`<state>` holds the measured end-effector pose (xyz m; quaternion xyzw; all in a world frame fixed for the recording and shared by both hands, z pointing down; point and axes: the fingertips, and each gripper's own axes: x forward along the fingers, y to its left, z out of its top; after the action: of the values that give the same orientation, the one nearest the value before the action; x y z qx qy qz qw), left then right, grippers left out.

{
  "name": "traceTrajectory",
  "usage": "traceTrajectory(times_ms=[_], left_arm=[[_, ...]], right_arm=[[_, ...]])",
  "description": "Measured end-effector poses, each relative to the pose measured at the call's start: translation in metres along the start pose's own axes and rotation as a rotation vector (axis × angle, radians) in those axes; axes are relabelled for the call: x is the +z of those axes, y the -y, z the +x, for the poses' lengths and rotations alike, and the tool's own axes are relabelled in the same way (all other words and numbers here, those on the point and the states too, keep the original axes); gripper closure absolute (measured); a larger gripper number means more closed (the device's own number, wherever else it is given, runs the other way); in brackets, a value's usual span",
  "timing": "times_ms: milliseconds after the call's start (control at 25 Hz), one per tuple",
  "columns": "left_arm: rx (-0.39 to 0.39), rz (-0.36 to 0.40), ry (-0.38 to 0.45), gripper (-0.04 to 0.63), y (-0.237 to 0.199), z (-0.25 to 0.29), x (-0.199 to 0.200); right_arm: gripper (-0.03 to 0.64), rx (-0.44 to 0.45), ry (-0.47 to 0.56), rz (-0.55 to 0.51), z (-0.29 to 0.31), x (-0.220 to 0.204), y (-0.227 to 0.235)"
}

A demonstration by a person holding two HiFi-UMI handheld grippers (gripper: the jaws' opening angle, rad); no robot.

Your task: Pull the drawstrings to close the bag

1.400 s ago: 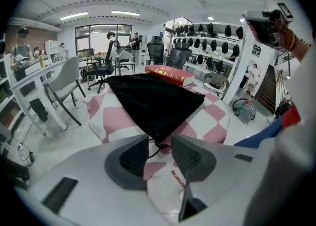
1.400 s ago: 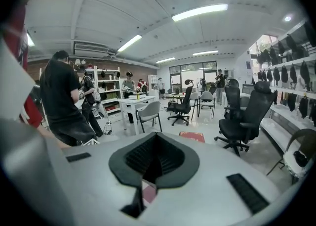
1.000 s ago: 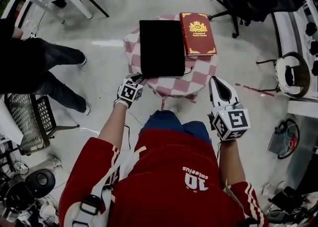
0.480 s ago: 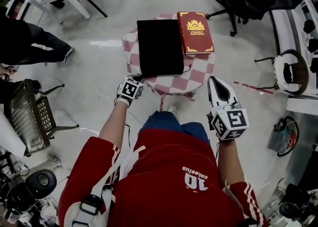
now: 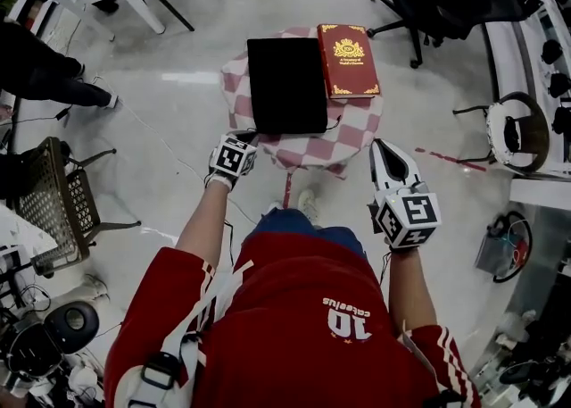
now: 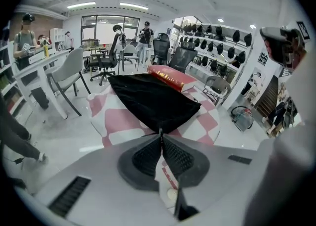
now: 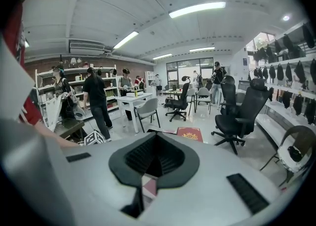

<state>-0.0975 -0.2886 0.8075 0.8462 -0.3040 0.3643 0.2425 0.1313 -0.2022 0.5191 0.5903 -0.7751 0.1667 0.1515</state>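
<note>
Left tongs (image 6: 160, 136) have just closed on the drawstring (image 6: 159, 130) of the black bag (image 6: 153, 101); right tongs (image 7: 155, 138) together, empty

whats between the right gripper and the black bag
Checked tablecloth with a thin dark cord by the corner of the black bag, seen in the head view.

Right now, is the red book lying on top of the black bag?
No, the book lies beside the bag on the checked cloth.
</note>
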Motion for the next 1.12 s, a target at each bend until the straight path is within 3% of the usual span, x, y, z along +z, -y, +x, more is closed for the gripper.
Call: traceTrajectory(times_ms=[640,1120], left_arm=[[0.003,-0.068,0.188,0.575,0.013,-0.049,0.070],[0.010,-0.006,0.243,0.575,0.033,-0.068,0.099]], right_arm=[[0.601,-0.039,0.012,-0.004,-0.009,0.001,-0.003],[0.600,-0.020,0.030,-0.022,-0.014,-0.009,-0.002]])
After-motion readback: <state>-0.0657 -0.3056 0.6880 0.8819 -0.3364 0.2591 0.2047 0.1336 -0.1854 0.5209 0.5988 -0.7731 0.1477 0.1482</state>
